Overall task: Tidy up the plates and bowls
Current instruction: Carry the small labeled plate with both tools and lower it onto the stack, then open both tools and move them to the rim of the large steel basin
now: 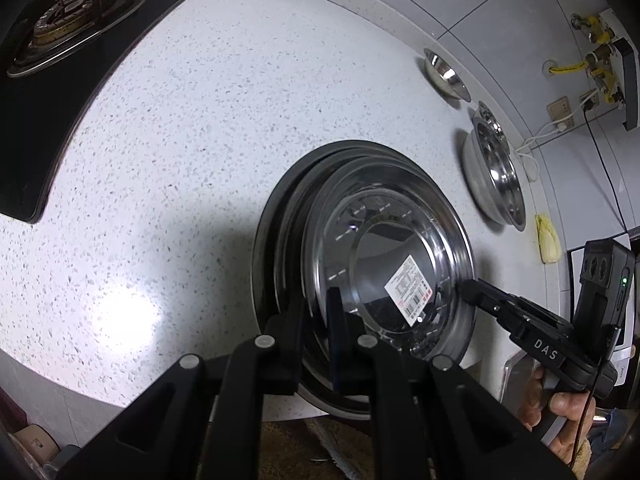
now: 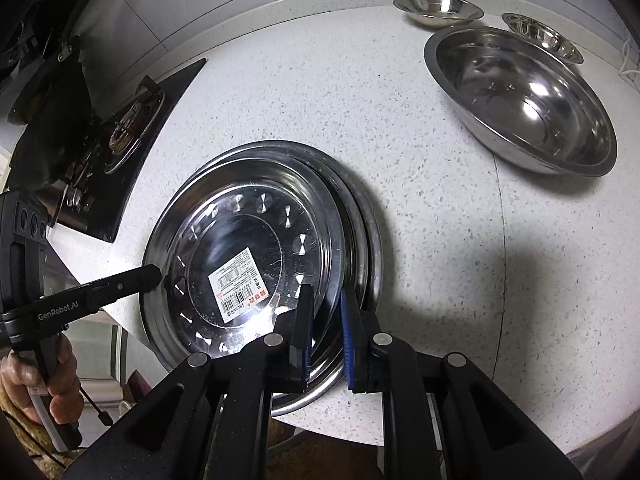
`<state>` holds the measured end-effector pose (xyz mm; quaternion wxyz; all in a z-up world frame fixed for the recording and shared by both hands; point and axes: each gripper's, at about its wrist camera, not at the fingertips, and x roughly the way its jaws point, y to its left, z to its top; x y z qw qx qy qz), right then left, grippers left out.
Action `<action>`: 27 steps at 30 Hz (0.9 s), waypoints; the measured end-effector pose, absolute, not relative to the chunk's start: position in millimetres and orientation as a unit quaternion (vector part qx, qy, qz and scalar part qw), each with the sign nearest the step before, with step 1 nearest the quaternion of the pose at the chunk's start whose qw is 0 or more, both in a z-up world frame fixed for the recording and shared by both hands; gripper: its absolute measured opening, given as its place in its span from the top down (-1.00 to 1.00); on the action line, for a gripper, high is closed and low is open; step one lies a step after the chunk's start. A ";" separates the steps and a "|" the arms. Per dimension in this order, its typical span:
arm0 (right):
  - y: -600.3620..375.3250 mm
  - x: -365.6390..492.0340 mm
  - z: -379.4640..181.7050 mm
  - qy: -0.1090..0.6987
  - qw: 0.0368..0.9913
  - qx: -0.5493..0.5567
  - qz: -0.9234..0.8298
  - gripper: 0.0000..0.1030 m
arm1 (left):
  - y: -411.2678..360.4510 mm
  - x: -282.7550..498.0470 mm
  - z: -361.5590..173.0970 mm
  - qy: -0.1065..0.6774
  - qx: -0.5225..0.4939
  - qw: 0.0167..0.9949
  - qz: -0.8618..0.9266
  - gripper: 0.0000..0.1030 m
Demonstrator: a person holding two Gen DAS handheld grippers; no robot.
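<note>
A: Where is the steel plate (image 2: 248, 264) with the sticker (image 2: 239, 285)?

B: Top of a stack of plates (image 2: 362, 240) on the speckled counter (image 1: 180, 160), just beside the black hob (image 2: 132, 152). It lies flat, hollow side up. Being round, it has no long axis, though the sticker runs diagonally across its middle.

A: And the grippers?

B: The left gripper (image 1: 316, 320) is clamped on one side of the plate's rim, the right gripper (image 2: 326, 316) on the opposite side — both jaws closed on that plate.

A: Anything hard to make out?

B: The stack's lower plates show only as offset edges, so I can't count them. Away from the hob stands a large steel bowl (image 2: 524, 100); a small bowl (image 2: 438, 8) sits beyond it, and another (image 2: 544, 36) is partly hidden.
</note>
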<state>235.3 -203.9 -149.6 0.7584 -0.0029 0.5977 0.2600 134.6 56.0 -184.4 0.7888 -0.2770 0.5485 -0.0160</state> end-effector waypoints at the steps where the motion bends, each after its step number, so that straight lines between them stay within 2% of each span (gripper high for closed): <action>1: -203.9 235.8 -149.6 0.598 0.758 -0.003 0.260 0.76 | 55.5 134.5 -184.2 0.548 -0.277 0.789 -0.015 0.81; 14: -212.9 237.1 -136.5 0.571 0.769 0.011 0.287 0.75 | 60.8 124.6 -160.7 0.504 -0.246 0.828 0.009 0.76; 15: -215.0 237.5 -135.3 0.570 0.770 0.014 0.288 0.75 | 61.7 123.4 -156.0 0.497 -0.242 0.833 0.013 0.73; 16: -218.2 238.0 -133.6 0.568 0.771 0.018 0.288 0.73 | 62.7 122.5 -150.7 0.487 -0.239 0.840 0.016 0.60; 18: -226.5 239.3 -129.4 0.561 0.777 0.024 0.286 0.57 | 63.2 123.8 -141.9 0.473 -0.241 0.847 0.017 0.36; 19: -231.3 240.0 -126.9 0.557 0.780 0.028 0.282 0.40 | 62.3 125.6 -137.5 0.467 -0.245 0.850 0.015 0.30; 20: -238.3 241.4 -123.5 0.552 0.785 0.033 0.278 0.29 | 59.7 128.9 -133.2 0.463 -0.251 0.850 0.010 0.28; 24: -267.7 254.3 -107.5 0.533 0.804 0.042 0.260 0.16 | 37.5 148.3 -120.9 0.465 -0.263 0.845 -0.028 0.19; 26: -283.9 265.8 -98.6 0.525 0.814 0.045 0.246 -0.01 | 19.1 162.3 -115.3 0.471 -0.266 0.839 -0.058 0.19; 27: -293.4 273.0 -93.6 0.520 0.820 0.046 0.235 -0.03 | 9.6 172.0 -112.7 0.475 -0.266 0.836 -0.068 0.19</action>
